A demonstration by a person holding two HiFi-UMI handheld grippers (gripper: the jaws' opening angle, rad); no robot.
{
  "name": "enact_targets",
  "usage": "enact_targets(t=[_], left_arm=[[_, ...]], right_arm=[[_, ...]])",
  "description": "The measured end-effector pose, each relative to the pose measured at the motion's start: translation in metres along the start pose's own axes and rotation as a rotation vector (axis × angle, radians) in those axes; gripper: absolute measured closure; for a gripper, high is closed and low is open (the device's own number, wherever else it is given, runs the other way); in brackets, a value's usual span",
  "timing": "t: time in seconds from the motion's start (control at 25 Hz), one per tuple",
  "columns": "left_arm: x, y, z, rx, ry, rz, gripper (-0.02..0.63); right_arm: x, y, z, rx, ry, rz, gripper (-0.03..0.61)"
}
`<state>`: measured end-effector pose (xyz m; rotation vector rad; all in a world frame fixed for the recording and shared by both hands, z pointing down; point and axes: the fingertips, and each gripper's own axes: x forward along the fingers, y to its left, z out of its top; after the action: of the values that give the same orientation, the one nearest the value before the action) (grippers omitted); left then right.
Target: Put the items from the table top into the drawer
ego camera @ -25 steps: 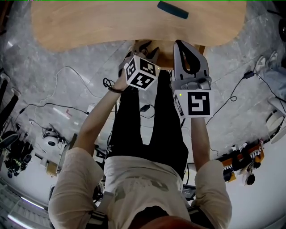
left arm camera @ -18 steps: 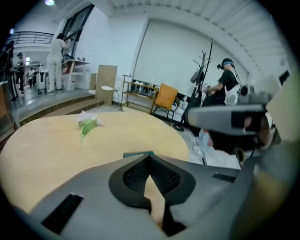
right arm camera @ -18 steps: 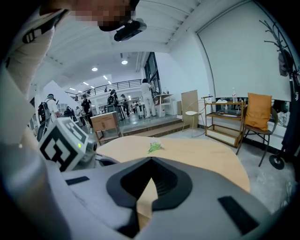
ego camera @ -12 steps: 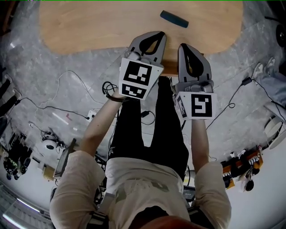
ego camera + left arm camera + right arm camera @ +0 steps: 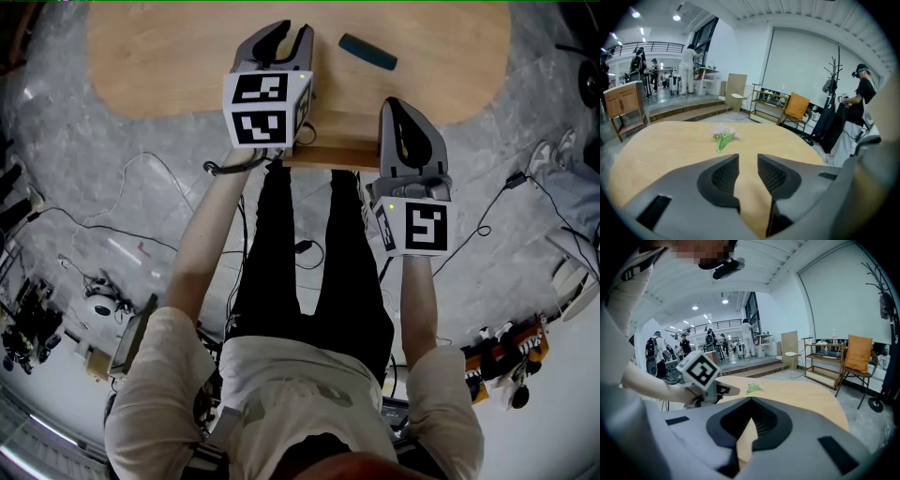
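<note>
1. Left gripper point(image 5: 285, 35), upper centre: jaws a little apart, just opening, nothing between them.
2. Right gripper point(image 5: 401, 105): jaws pressed together, empty.
3. Only the head view shows the dark flat bar point(image 5: 367, 52) on the table point(image 5: 169, 66); only the gripper views show the green packet point(image 5: 723, 138).

Dark slim bar point(image 5: 367, 52) lying flat on wooden table point(image 5: 169, 66); small green bundle point(image 5: 723, 138) also on it.

The table point(image 5: 159, 66) is tan, the bar point(image 5: 367, 52) dark teal.
</note>
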<state>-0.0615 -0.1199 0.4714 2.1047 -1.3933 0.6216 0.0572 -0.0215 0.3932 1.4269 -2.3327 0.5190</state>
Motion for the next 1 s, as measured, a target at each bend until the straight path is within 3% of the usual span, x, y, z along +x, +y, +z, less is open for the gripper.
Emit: enact_targets(t=[0.04,0.2,0.36,0.76,1.0], left_arm=[[0.017,0.016,0.004,0.006,0.017,0.021,0.493],[0.078,0.064,-0.005,0.075,0.162,0.086,0.434],[0.110,0.098,-0.013,0.147,0.277,0.148,0.432],[0.157,0.127,0.009,0.240,0.354,0.194,0.434],[0.162,0.116,0.004,0.277,0.369,0.127,0.523]], right_arm=[[0.001,-0.002,-0.001,0.000,0.002,-0.002,0.577],[0.001,-0.007,-0.006,0.013,0.017,-0.010,0.577],[-0.003,-0.012,-0.009,0.026,0.038,-0.011,0.577],[0.013,-0.011,-0.010,0.041,0.061,-0.012,0.577],[0.019,-0.007,-0.013,0.037,0.068,0.000,0.577]])
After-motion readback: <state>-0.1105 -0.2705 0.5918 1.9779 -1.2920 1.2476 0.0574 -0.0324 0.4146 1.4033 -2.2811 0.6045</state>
